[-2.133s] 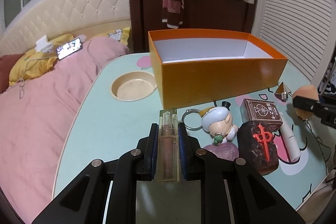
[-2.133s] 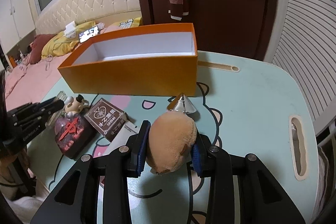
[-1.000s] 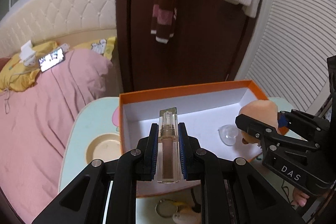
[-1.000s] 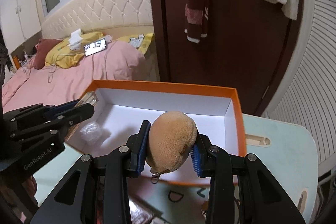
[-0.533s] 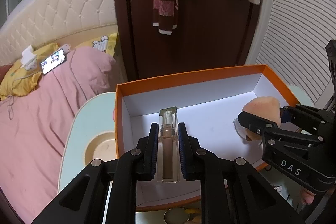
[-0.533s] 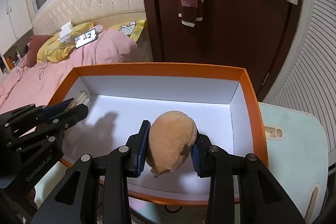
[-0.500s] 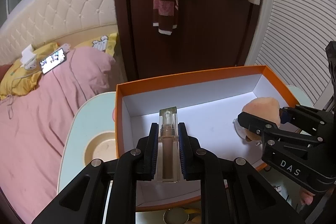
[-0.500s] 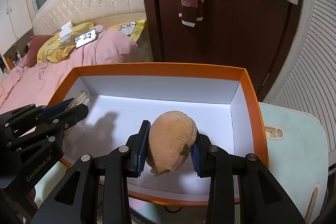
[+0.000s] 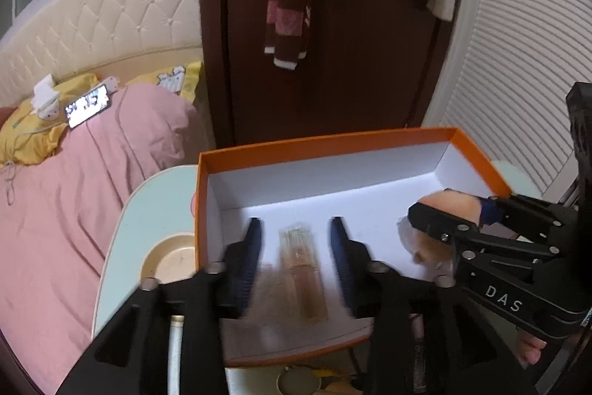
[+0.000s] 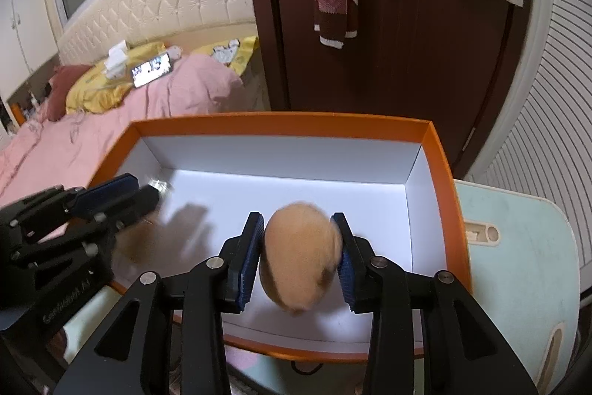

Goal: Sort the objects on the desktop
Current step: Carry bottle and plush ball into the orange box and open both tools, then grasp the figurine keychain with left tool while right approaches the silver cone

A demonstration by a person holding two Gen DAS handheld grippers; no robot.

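Note:
An orange box (image 9: 325, 139) with a white inside stands on the mint table. My left gripper (image 9: 294, 223) hangs over its left end and its jaws are opening. A clear lip-gloss tube (image 9: 301, 269) of brown liquid lies blurred between the blue pads, touching neither. At the box's right end, my right gripper (image 10: 297, 221) is shut on a tan plush toy (image 10: 299, 254) just above the floor. The left wrist view shows that gripper (image 9: 447, 210) and the plush (image 9: 455, 200) at the right. The right wrist view shows the left gripper (image 10: 142, 189) at the left.
The mint table (image 9: 148, 210) has a round recess (image 9: 170, 260) left of the box and a slot (image 10: 481, 234) to its right. A pink bed (image 9: 74, 210) lies beyond the left edge. A dark door (image 9: 351, 62) stands behind. Small items (image 9: 296, 382) lie below the box's near wall.
The left jaws have spread and the tube, gripped half a second ago, is now loose and blurred between them. The right gripper still holds the plush in the same place.

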